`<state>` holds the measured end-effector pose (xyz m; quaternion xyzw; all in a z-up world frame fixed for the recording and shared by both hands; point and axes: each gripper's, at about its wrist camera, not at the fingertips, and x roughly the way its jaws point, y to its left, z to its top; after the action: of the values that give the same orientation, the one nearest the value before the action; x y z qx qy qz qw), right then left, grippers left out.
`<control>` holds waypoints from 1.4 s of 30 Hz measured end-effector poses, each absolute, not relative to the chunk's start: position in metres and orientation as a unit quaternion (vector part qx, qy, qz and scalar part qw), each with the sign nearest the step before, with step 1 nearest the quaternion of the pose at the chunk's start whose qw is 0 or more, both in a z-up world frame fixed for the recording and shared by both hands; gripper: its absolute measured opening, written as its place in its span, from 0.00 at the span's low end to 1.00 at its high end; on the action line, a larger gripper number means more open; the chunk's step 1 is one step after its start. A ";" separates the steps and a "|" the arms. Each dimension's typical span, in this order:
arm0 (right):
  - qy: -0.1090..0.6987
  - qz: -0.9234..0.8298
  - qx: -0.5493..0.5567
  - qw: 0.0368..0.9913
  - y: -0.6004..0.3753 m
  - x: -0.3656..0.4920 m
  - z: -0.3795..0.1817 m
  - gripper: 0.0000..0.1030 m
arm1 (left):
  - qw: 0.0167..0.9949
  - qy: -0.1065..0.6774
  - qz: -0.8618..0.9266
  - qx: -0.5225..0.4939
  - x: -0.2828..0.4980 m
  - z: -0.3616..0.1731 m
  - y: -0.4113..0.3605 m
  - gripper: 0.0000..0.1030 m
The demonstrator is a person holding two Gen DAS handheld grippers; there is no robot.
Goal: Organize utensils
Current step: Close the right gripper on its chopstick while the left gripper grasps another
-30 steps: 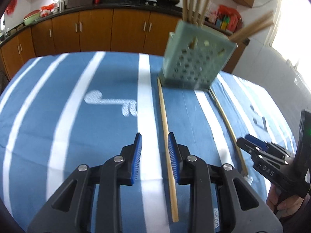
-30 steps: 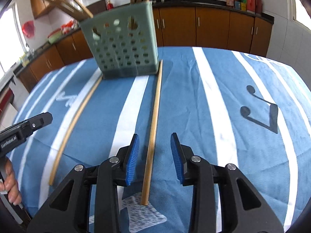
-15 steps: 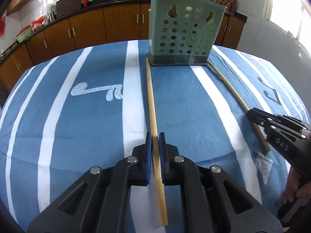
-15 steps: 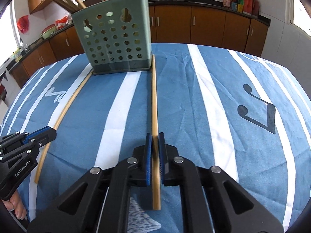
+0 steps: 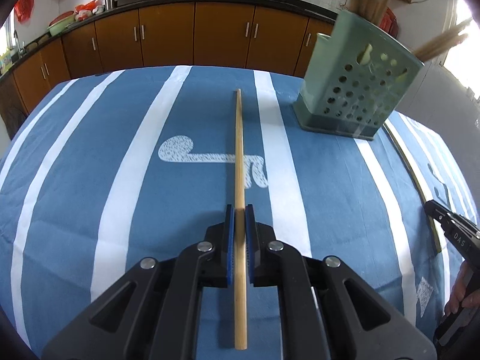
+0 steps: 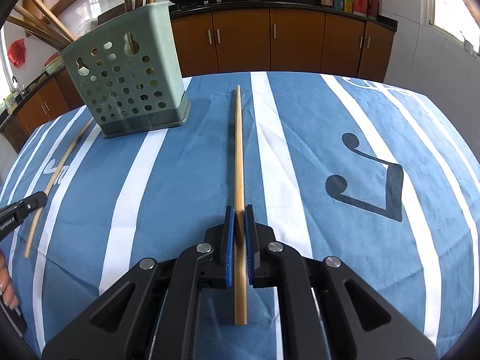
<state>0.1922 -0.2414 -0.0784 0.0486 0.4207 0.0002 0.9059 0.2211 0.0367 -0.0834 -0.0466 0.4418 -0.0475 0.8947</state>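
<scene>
Left wrist view, the desk asks: what have your fingers got, and where does it point?

I answer: My left gripper (image 5: pixel 239 210) is clamped narrow on a long pale wooden chopstick (image 5: pixel 239 150), blue pads pressing its sides. Its long axis runs straight out along my fingers. The tip is far ahead over the blue-and-white striped tablecloth (image 5: pixel 90 180) and the butt trails back under the jaws.

Desk: And the other hand?

Me: It is the same picture in the right wrist view. My right gripper (image 6: pixel 239 210) is closed tight on a second pale wooden chopstick (image 6: pixel 238 150), also in line with the fingers, tip forward.

Desk: Where do they go?

Me: By my reading, into the pale green perforated plastic holder (image 5: pixel 354 96), which stands on the cloth with other sticks already poking out of its top. It lies ahead and to the right of my left fingers, and ahead and to the left of my right fingers, so it sits between my two hands. Neither hand looks plainly nearer.

Desk: What does the move turn on?

Me: Both sticks aim past the holder, not at it, and both lie low rather than upright. I judge each hand must swing inward and tip its stick up on end over the open top before letting go
</scene>
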 end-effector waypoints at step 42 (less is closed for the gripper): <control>0.421 -0.009 0.026 0.907 -0.236 0.190 -0.080 0.09 | 0.900 0.432 -0.050 0.002 0.214 -0.087 0.024 0.26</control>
<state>0.1903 -0.2359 -0.0796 0.0261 0.4211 -0.0090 0.9066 0.2137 0.0238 -0.0867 0.0019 0.4321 -0.0505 0.9004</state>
